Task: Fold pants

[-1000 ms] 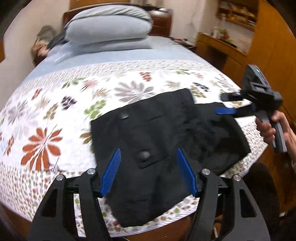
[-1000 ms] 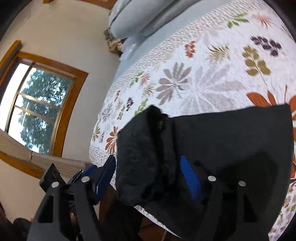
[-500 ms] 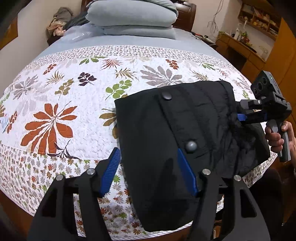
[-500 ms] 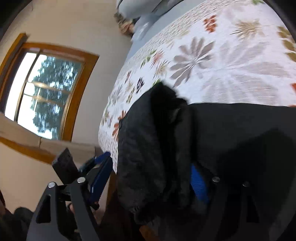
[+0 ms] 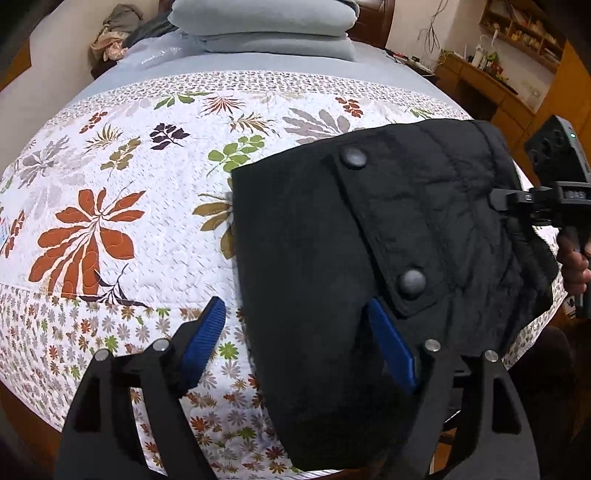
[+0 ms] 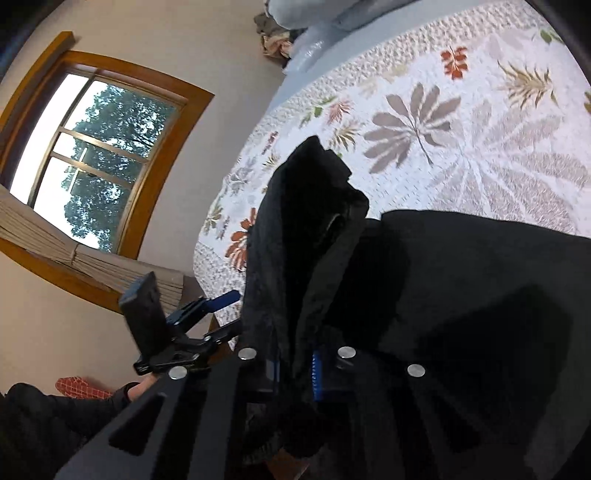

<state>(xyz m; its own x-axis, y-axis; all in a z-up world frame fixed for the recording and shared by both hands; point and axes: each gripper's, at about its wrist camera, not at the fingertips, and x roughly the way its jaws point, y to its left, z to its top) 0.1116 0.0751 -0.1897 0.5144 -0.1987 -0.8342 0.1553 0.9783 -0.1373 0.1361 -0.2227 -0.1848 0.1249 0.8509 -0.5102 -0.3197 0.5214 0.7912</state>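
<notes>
Black pants (image 5: 332, 240), folded with two snap buttons showing, lie at the near right corner of the floral quilt (image 5: 147, 221). My left gripper (image 5: 299, 339) hovers low over their near left edge. Its jaws are opening: one blue pad is over the quilt, the other over the fabric, and neither presses on it. In the right wrist view my right gripper (image 6: 295, 373) is closing, its pads pinching a bunched fold of the pants (image 6: 306, 240). The right gripper (image 5: 495, 199) shows at the pants' right edge, the left gripper (image 6: 229, 314) at their far side.
Grey pillows (image 5: 266, 22) and a heap of clothes (image 5: 114, 33) lie at the bed's head. Wooden shelves and a desk (image 5: 491, 74) stand to the right. A window (image 6: 92, 155) is across the room. A hand (image 5: 576, 258) holds the right gripper past the bed's edge.
The right gripper's jaws have come together on the bunched pants edge. The left gripper has sunk closer to the bed and its jaws stand wider, now astride the pants' left edge.
</notes>
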